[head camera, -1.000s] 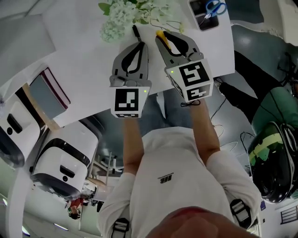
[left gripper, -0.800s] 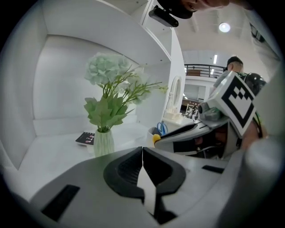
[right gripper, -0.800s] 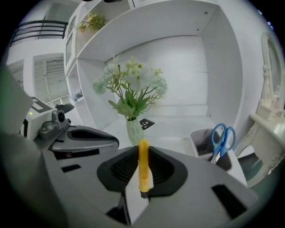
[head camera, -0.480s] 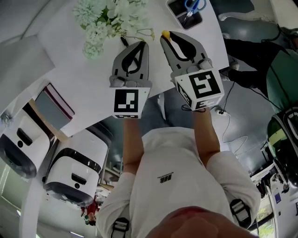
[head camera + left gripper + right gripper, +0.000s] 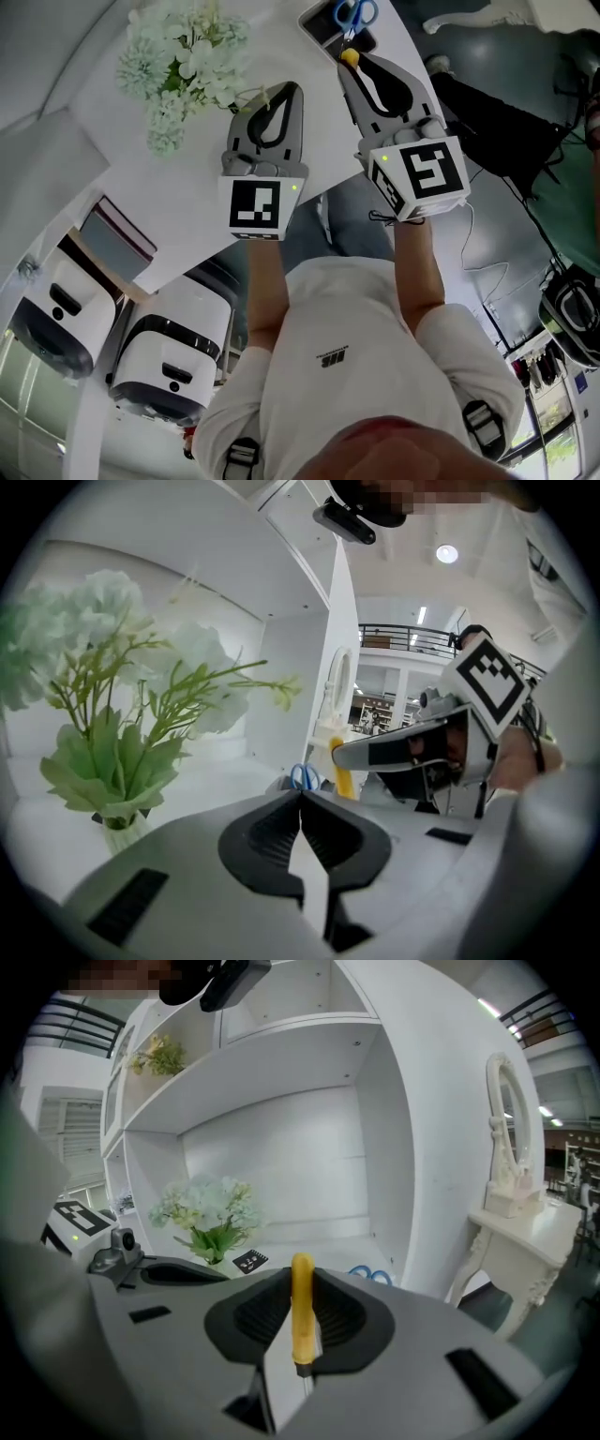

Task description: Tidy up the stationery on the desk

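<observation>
My right gripper [image 5: 354,64] is shut on a yellow-handled tool [image 5: 349,57]. In the right gripper view the tool [image 5: 302,1316] stands upright between the pads, its yellow end poking out past the tips. It hangs just short of a dark holder [image 5: 328,28] at the desk's far right corner, which holds blue-handled scissors [image 5: 354,13]. My left gripper [image 5: 283,89] is beside it on the left, shut, with nothing showing between its jaws [image 5: 302,795]. From the left gripper view I see the right gripper [image 5: 347,754], the tool [image 5: 343,778] and the scissors [image 5: 302,776].
A vase of white flowers [image 5: 178,66] stands on the white desk [image 5: 150,197] left of both grippers. A small marker card [image 5: 248,1261] lies near it. White shelf walls rise behind the desk. A dark-edged flat item [image 5: 117,234] sits at the desk's left edge.
Both grippers have moved up and to the right over the desk, the right one carrying the yellow tool closer to the holder with the scissors. The flowers now lie further left.
</observation>
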A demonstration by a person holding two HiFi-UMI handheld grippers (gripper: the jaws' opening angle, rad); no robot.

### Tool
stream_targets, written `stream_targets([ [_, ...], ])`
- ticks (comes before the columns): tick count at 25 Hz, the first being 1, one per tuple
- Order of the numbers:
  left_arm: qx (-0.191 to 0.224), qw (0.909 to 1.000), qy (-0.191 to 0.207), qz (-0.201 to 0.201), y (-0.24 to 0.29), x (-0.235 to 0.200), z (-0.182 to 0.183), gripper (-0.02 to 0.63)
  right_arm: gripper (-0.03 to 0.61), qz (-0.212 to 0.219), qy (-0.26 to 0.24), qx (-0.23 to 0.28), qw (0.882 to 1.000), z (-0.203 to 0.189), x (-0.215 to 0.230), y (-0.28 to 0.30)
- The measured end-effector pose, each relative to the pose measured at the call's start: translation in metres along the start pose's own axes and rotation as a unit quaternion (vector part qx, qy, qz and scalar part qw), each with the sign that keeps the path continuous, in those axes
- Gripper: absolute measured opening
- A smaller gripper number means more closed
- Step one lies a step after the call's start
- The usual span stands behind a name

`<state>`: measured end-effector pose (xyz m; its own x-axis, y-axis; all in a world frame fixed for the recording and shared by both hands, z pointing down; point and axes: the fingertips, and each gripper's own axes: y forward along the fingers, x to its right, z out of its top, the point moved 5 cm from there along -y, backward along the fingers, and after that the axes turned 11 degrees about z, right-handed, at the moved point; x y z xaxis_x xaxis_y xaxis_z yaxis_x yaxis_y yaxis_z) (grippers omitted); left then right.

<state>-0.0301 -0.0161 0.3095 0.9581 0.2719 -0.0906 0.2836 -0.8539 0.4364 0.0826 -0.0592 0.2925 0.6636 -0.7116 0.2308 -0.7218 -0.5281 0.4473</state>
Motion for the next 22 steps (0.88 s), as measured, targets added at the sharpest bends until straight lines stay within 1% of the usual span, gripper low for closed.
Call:
stream_targets([
  [10,0.001,0.9997,0.007,-0.021,0.026,0.014,0.017,0.000,0.055,-0.013,0.012,0.027,0.999,0.021,0.031,-0.003],
  [18,0.000,0.9998,0.004,-0.019,0.038,0.011,0.022,0.000,0.055,-0.015,0.024,0.051,0.998,0.035,0.046,0.004],
  [22,-0.003,0.9999,0.001,-0.015,0.042,0.009,0.021,0.000,0.055,-0.016,0.034,0.046,0.998,0.028,0.052,0.014],
])
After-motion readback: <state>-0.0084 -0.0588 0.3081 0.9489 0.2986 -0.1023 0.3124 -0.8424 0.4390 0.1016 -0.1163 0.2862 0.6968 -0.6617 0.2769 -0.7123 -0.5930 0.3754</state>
